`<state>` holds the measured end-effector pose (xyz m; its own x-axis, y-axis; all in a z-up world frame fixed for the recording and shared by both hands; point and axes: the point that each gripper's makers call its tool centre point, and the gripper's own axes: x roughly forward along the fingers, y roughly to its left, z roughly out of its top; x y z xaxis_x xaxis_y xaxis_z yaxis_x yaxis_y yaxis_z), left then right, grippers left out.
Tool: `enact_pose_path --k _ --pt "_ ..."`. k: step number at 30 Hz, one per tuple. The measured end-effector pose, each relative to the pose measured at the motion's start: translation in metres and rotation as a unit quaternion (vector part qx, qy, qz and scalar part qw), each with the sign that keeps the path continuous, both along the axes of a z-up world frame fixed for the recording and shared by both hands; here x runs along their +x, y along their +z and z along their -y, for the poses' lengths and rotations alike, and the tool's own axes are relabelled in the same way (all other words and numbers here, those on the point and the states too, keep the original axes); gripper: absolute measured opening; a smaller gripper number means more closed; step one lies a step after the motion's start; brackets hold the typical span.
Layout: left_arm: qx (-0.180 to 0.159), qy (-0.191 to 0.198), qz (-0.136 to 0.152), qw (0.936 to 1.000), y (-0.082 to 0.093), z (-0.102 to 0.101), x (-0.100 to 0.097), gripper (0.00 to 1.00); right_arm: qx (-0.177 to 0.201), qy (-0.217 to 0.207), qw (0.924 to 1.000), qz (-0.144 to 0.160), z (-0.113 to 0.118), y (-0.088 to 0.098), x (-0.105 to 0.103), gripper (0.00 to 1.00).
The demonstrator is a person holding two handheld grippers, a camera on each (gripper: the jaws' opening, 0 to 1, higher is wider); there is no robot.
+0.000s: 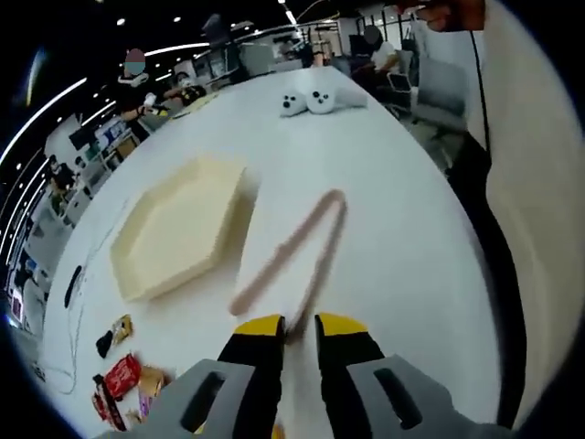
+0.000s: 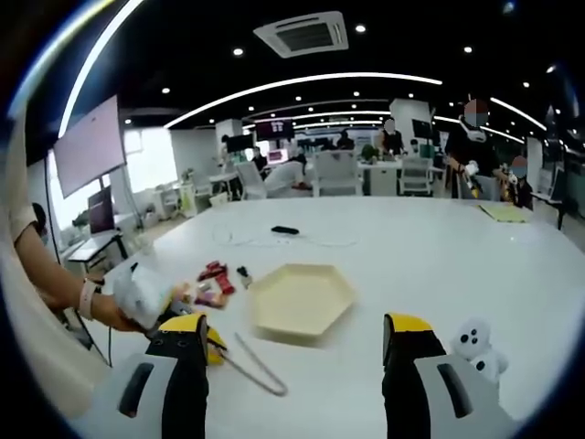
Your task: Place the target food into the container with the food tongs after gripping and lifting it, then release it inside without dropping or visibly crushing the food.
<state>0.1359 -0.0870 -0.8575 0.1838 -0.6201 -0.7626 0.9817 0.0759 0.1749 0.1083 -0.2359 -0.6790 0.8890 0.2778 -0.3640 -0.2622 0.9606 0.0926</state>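
Note:
Pale pink food tongs [image 1: 297,247] lie on the white table [image 1: 402,238], hinge end far from me. One of their arms runs in between the yellow-tipped jaws of my left gripper [image 1: 300,322], which is shut on it. A cream hexagonal tray [image 1: 178,229] sits empty just left of the tongs. Several wrapped snack packets [image 1: 119,375] lie near the table's near-left edge. In the right gripper view my right gripper [image 2: 297,340] stands wide open above the table, holding nothing. Beyond it are the tray [image 2: 302,300], the tongs [image 2: 259,369] and the packets [image 2: 210,277].
Two white plush toys [image 1: 320,99] rest at the far end of the table, one [image 2: 477,347] beside my right jaw. A black cable [image 1: 73,293] trails along the left edge. A person's hand [image 2: 114,311] holds the left gripper. People and desks stand in the background.

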Motion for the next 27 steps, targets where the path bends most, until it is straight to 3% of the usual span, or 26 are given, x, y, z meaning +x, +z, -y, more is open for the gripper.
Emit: enact_pose_path --k 15,27 --pt "0.021 -0.056 0.017 0.9981 -0.002 0.020 -0.007 0.05 0.017 -0.011 0.9998 -0.004 0.007 -0.004 0.004 0.78" --pt "0.030 -0.071 0.021 0.9968 -0.004 0.020 -0.005 0.04 0.016 -0.015 0.9998 -0.003 0.008 -0.003 0.003 0.78"
